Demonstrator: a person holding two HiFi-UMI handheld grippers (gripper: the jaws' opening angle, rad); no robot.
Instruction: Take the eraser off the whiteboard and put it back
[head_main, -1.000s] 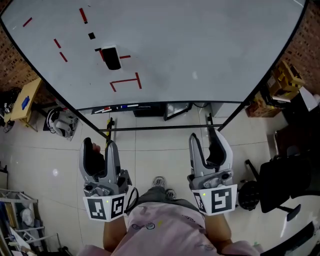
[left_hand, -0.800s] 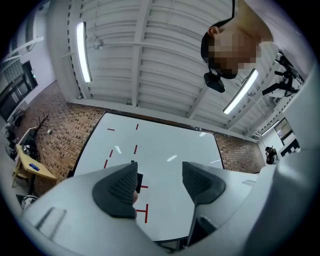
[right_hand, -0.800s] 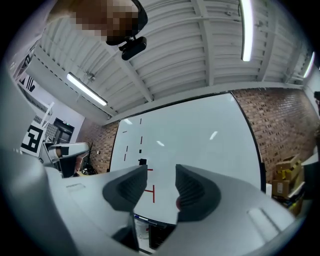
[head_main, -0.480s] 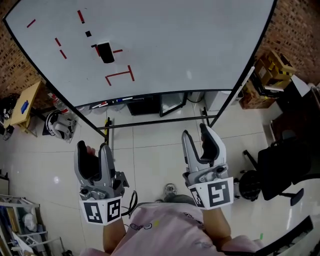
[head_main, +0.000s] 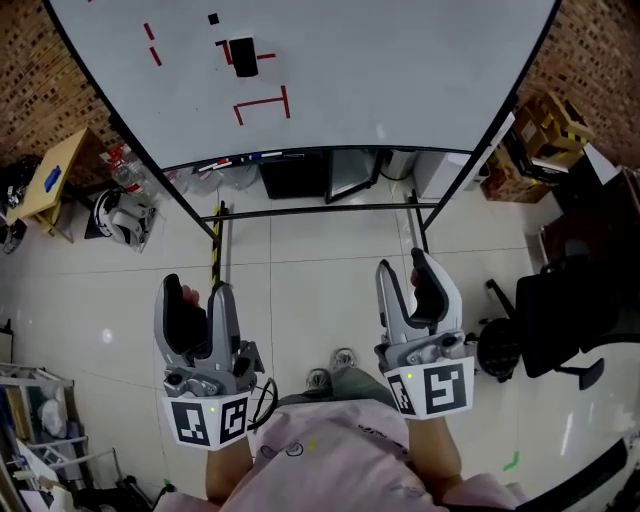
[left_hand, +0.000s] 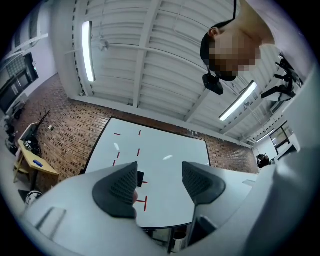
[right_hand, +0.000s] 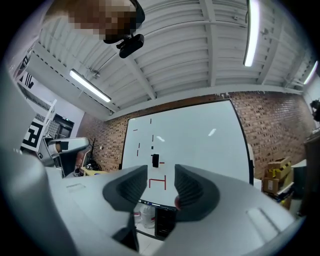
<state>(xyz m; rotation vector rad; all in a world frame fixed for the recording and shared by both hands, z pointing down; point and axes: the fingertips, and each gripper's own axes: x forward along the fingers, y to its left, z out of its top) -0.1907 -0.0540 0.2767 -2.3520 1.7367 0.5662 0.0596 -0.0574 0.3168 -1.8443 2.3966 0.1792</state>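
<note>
A black eraser (head_main: 241, 52) sticks to the whiteboard (head_main: 400, 70) among short red marks, far at the top left of the head view. Both grippers hang low over the tiled floor, well short of the board. My left gripper (head_main: 195, 295) is open with nothing between its jaws. My right gripper (head_main: 405, 275) is open and empty too. In the left gripper view the eraser (left_hand: 141, 177) peeks out beside the left jaw of the left gripper (left_hand: 160, 175). In the right gripper view the eraser (right_hand: 155, 160) shows above the gap of the right gripper (right_hand: 161, 182).
The board's black stand bar (head_main: 310, 212) crosses the floor ahead, with a marker tray (head_main: 235, 160) under the board. A black office chair (head_main: 570, 320) stands at the right, cardboard boxes (head_main: 545, 125) behind it. A small wooden table (head_main: 50, 190) and a helmet (head_main: 125, 215) sit left.
The whiteboard and eraser have slid toward the top of the head view and look smaller and farther. Both grippers stay open and low in about the same place.
</note>
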